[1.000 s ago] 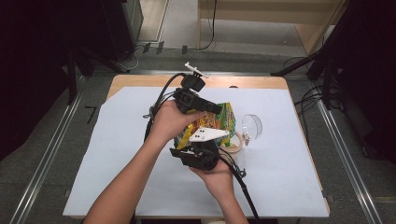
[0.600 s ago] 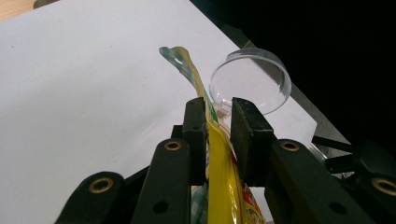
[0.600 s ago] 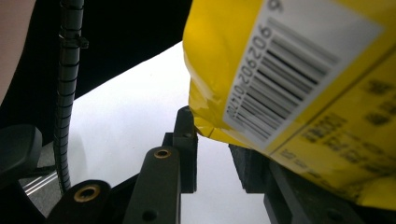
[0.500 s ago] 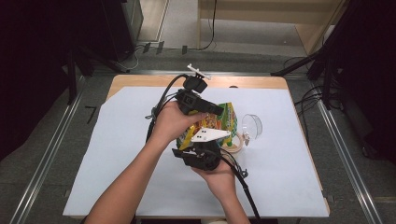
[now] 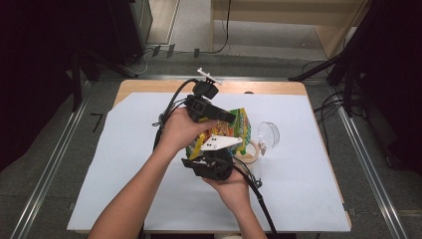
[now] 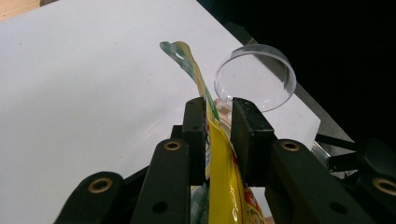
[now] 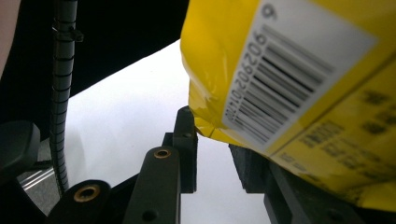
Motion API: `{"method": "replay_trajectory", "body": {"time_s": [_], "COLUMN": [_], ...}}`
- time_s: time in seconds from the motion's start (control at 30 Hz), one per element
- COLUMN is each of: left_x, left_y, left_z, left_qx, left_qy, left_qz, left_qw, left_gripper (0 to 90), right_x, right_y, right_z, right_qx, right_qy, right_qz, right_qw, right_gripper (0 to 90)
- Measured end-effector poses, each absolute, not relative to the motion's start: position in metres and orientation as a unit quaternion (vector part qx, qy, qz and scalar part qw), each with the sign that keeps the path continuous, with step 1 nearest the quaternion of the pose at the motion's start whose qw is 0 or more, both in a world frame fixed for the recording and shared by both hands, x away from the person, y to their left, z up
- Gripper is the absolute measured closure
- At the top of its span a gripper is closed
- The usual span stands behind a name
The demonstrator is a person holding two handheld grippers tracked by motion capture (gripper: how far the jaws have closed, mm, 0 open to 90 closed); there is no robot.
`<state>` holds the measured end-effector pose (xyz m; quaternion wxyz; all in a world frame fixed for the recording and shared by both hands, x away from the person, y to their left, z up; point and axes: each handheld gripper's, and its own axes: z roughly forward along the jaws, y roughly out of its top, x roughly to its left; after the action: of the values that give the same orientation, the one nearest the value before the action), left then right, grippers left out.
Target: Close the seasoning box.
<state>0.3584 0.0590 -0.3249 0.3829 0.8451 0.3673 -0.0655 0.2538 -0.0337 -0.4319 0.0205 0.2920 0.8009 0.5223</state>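
Note:
A yellow and green snack bag [image 5: 238, 127] hangs above the white-covered table [image 5: 124, 164] between my two grippers. My left gripper [image 5: 230, 119] comes in from the left at the bag's far end. In the left gripper view the bag's thin edge [image 6: 217, 154] runs between the jaws of the left gripper [image 6: 214, 109], which are shut on it. My right gripper [image 5: 219, 152], held from below, meets the bag's near end. In the right gripper view the barcoded bag [image 7: 299, 79] sits with its corner between the jaws of the right gripper [image 7: 212, 135], which are closed on it.
A clear glass bowl [image 5: 268, 133] lies tipped on the sheet just right of the bag, also ahead of the left jaws as a clear bowl [image 6: 256, 77]. A pale ring [image 5: 247, 152] rests beside it. The table's wooden far edge [image 5: 259, 87] borders a grey floor.

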Motion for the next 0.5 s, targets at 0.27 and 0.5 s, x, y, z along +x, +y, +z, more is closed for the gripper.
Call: {"method": "replay_trajectory", "body": {"time_s": [0.27,0.5], "left_x": [0.354,0.348], "left_y": [0.065,0.072], "left_z": [-0.332,-0.339], "left_qx": [0.843,0.84], "left_qy": [0.366,0.363], "left_qz": [-0.067,-0.071], "left_qw": [0.388,0.397], "left_gripper": [75.5,75.6], "right_x": [0.252,0.25], "right_y": [-0.032,-0.031], "right_z": [-0.441,-0.45], "right_qx": [0.286,0.278], "right_qy": [0.802,0.803], "right_qz": [0.524,0.526], "right_qw": [0.023,0.018], "right_gripper": [64.6,61.9]}}
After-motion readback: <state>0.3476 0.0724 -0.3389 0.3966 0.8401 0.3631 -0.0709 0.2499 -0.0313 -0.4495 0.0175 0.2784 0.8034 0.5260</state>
